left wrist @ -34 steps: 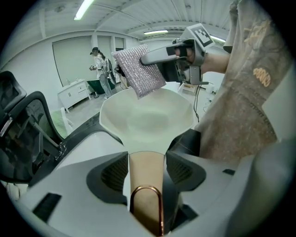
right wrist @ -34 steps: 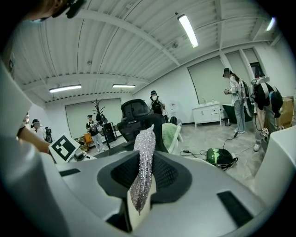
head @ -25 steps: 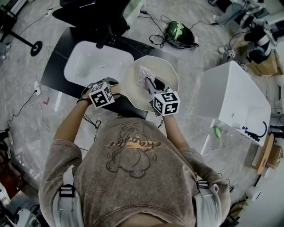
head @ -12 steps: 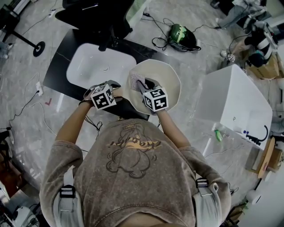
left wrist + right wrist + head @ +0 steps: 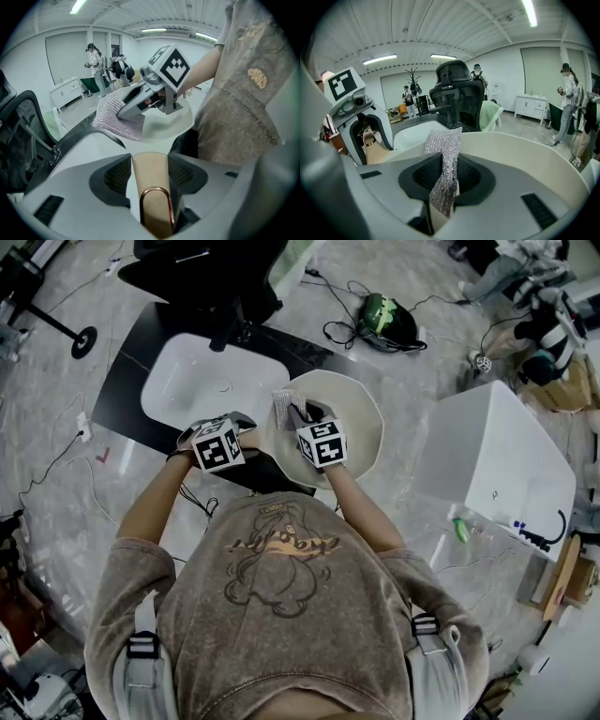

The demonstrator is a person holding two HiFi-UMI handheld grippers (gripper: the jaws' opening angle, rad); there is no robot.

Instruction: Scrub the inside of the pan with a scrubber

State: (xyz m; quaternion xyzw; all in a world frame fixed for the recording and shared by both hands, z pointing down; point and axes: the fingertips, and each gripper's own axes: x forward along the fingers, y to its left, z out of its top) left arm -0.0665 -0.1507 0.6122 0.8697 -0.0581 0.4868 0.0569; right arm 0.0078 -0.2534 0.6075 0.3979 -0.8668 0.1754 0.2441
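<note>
A cream pan (image 5: pixel 361 423) sits on a black counter to the right of a sink. My left gripper (image 5: pixel 246 432) holds the pan at its left side: in the left gripper view its jaws (image 5: pixel 150 157) are shut on the tan handle (image 5: pixel 150 183), which ends in a copper loop. My right gripper (image 5: pixel 300 416) is inside the pan near its left wall, shut on a silvery mesh scrubber (image 5: pixel 284 404). In the right gripper view the scrubber (image 5: pixel 445 154) sticks up from between the pads, with the pan's far wall (image 5: pixel 525 145) beyond it.
A white sink basin (image 5: pixel 202 381) is set in the black counter (image 5: pixel 127 371) left of the pan. A black office chair (image 5: pixel 206 277) stands behind it. A white cabinet (image 5: pixel 497 465) stands to the right. Cables and a green bag (image 5: pixel 384 310) lie on the floor.
My right gripper has carried the scrubber leftward across the pan, from the middle to near the left wall, and lower. The left gripper and the pan have stayed put.
</note>
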